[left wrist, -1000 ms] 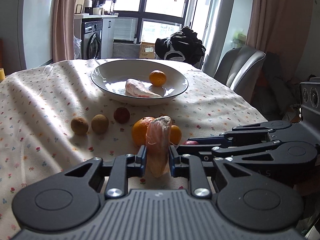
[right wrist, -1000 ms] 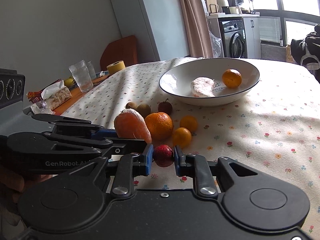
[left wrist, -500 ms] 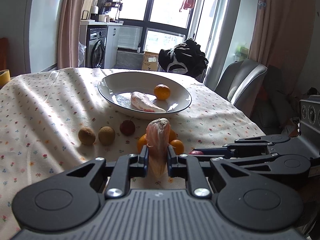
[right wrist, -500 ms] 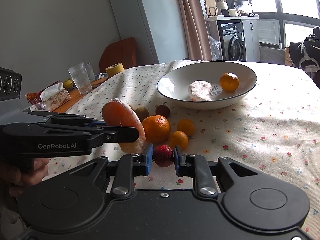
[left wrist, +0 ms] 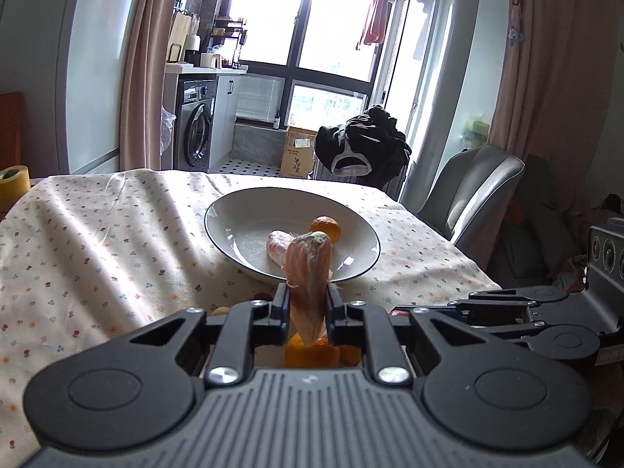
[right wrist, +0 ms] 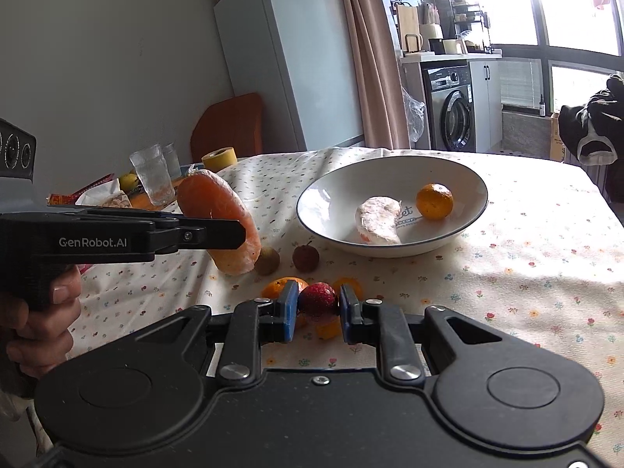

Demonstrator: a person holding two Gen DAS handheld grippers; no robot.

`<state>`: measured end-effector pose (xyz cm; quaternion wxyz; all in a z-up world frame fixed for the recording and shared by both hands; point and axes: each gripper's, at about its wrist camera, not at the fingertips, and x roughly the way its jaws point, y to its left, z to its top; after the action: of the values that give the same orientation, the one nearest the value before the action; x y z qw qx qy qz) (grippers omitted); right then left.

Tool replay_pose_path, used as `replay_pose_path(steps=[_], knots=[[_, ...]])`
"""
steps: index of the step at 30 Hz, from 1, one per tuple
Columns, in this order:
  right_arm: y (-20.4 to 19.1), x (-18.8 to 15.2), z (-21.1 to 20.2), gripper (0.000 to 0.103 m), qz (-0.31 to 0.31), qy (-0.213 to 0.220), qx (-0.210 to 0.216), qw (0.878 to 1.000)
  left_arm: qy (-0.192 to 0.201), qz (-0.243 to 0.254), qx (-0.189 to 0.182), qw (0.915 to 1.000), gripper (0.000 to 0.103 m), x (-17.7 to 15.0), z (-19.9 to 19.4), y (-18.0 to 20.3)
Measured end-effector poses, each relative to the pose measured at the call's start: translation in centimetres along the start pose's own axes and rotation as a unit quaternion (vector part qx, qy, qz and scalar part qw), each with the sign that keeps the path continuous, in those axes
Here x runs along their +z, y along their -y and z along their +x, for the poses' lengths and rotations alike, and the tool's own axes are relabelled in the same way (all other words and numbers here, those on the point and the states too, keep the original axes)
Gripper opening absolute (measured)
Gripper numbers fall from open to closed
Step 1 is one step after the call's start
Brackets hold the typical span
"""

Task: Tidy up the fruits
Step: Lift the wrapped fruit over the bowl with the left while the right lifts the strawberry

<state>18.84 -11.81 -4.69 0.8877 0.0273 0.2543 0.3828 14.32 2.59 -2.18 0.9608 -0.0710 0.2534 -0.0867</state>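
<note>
The left gripper (left wrist: pixel 308 308) is clenched on a peeled pomelo segment (left wrist: pixel 309 273), long axis upright, held above the tablecloth with the white bowl (left wrist: pixel 234 230) straight ahead and nearer this hand; the right gripper (right wrist: pixel 316 306) clasps a small red fruit (right wrist: pixel 318 301) lower and farther back; the loose oranges beneath are mostly hidden by the jaws.

A lived-in home, the dining corner of a flat. A table (left wrist: pixel 97 241) under a flowered cloth fills the foreground, a padded chair (left wrist: pixel 464 191) at 2 o'clock. At 11 o'clock stands a washer (left wrist: pixel 197 130) beneath a counter with kitchen racks (left wrist: pixel 230 39). Curtains (left wrist: pixel 140 62) frame a big window (left wrist: pixel 312 19) at 12 o'clock, with laundry (left wrist: pixel 376 11) hanging there. In the right wrist view, a fridge (right wrist: pixel 288 58) stands at 11 o'clock.
</note>
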Motion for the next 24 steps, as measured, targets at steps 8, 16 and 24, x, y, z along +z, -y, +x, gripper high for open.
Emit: replay_pose_path(steps=[8, 16, 24], knots=[[0.8, 1.7, 0.4, 0.021, -0.008, 0.015, -0.005, 1.0, 0.012, -0.003, 0.011, 0.9999, 0.016, 1.8, 0.7, -0.4], [1.9, 3.2, 1.5, 0.021, -0.006, 0.025, -0.011, 1.0, 0.0, -0.018, 0.04, 0.999, 0.016, 3.1, 2.8, -0.8], [3.5, 4.2, 3.0, 0.021, 0.01, 0.027, -0.024, 0.999, -0.008, -0.027, 0.049, 0.9984, 0.016, 4.3, 5.2, -0.9]])
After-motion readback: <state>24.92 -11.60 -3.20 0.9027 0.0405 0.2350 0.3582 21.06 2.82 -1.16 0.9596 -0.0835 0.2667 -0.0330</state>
